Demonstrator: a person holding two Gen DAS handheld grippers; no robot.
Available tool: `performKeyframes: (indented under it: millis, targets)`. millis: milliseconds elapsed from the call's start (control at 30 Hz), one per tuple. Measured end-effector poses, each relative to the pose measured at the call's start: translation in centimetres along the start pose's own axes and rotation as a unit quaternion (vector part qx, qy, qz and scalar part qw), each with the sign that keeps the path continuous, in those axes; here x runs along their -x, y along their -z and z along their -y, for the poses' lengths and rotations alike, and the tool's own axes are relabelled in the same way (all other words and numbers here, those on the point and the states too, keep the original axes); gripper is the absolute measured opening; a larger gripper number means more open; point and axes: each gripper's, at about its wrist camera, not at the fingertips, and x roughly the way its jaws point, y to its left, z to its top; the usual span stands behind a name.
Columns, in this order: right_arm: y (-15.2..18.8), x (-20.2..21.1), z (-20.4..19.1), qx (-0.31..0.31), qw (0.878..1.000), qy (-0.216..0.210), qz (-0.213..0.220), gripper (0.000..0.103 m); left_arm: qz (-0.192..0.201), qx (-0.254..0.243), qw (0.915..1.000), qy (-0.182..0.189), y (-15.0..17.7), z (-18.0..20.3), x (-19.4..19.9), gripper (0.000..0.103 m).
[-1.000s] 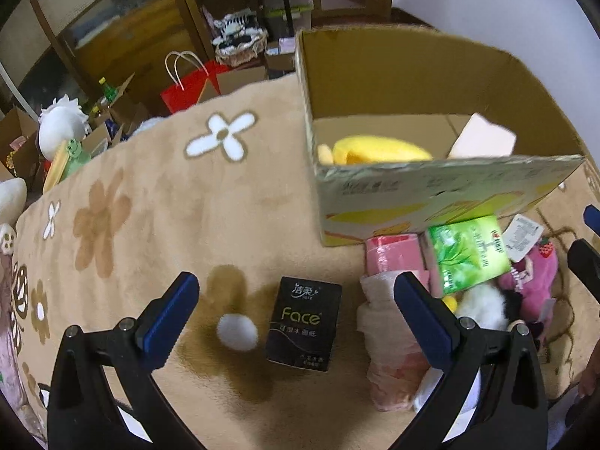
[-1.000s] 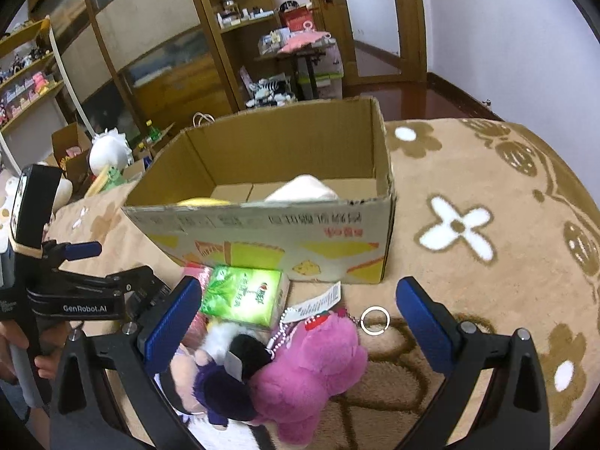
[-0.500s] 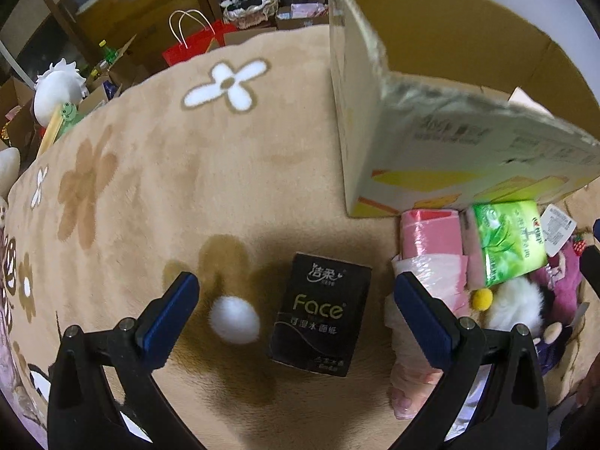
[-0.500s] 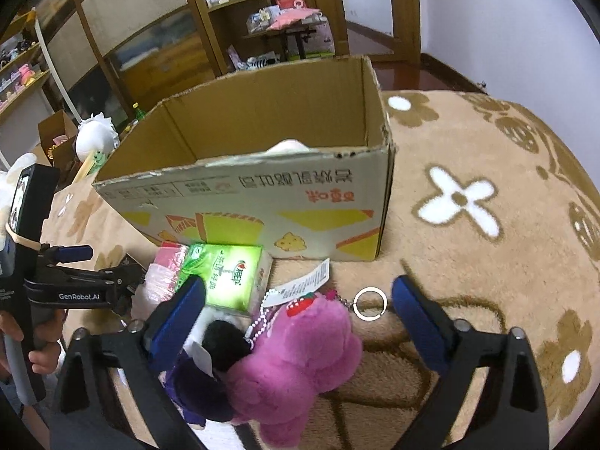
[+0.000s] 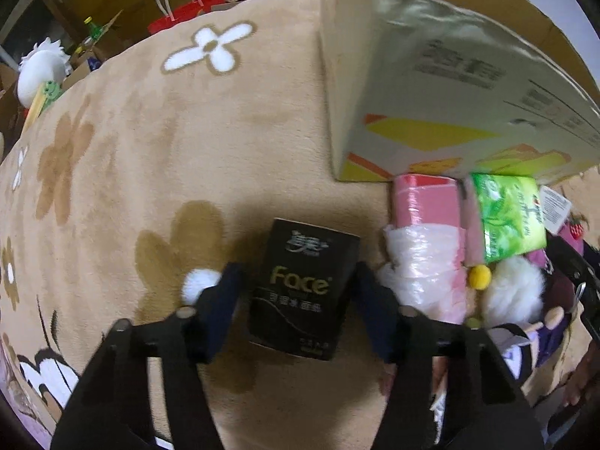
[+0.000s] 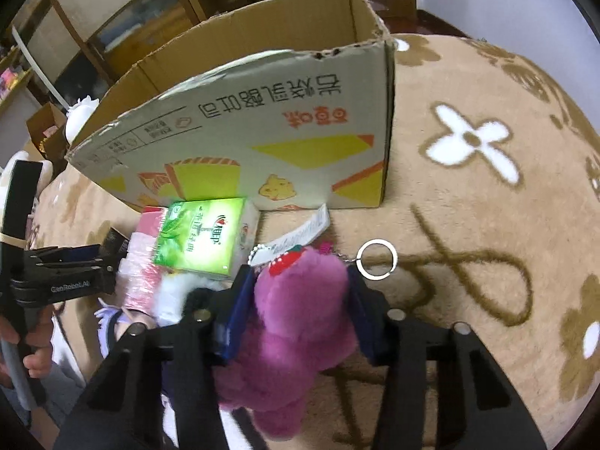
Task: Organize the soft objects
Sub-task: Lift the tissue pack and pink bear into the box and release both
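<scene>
My left gripper has its blue pads closed against both sides of a black "Face" tissue pack lying on the tan rug. My right gripper is shut on a purple plush toy with a strawberry charm and a key ring. A cardboard box stands just beyond; it also shows in the left wrist view. A green tissue pack, a pink pack, a clear-wrapped pink pack and white fluffy toys lie between the grippers.
A small white pompom lies by the left gripper's left finger. The flower-patterned rug stretches left; a red bag and a white plush sit past its edge. Wooden shelves stand behind the box.
Both grippers have moved down and forward and closed: the left onto the black tissue pack, the right onto the purple plush. The box looms closer in both views.
</scene>
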Motion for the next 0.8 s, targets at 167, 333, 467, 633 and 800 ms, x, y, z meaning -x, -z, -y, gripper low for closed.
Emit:
performKeyframes:
  millis: [167,333,467,633,800]
  targets:
    - [0.0,0.5,0.2,-0.006,1.000,0.004,0.011,0.050,0.009,-0.026,0.9995,-0.016,0.6,1.7,0.5,0.049]
    - [-0.3,2.2,-0.2,0.004,0.999,0.021,0.041,0.048,0.039,-0.025,0.9988,-0.018,1.3,2.4,2.3,0.049]
    - [-0.6,4.4,-0.3,0.014,0.997,0.034,0.070,0.048,0.094,-0.019,0.9953,-0.014,1.8,2.8,5.4,0.049]
    - [-0.7,7.7,-0.6,0.021,0.992,0.038,0.116,0.048,0.186,-0.016,0.9824,-0.005,2.6,3.0,10.5,0.049]
    - [-0.5,11.8,-0.8,0.024,0.984,0.042,0.174,0.048,0.253,-0.012,0.9674,-0.002,2.6,2.6,14.5,0.049]
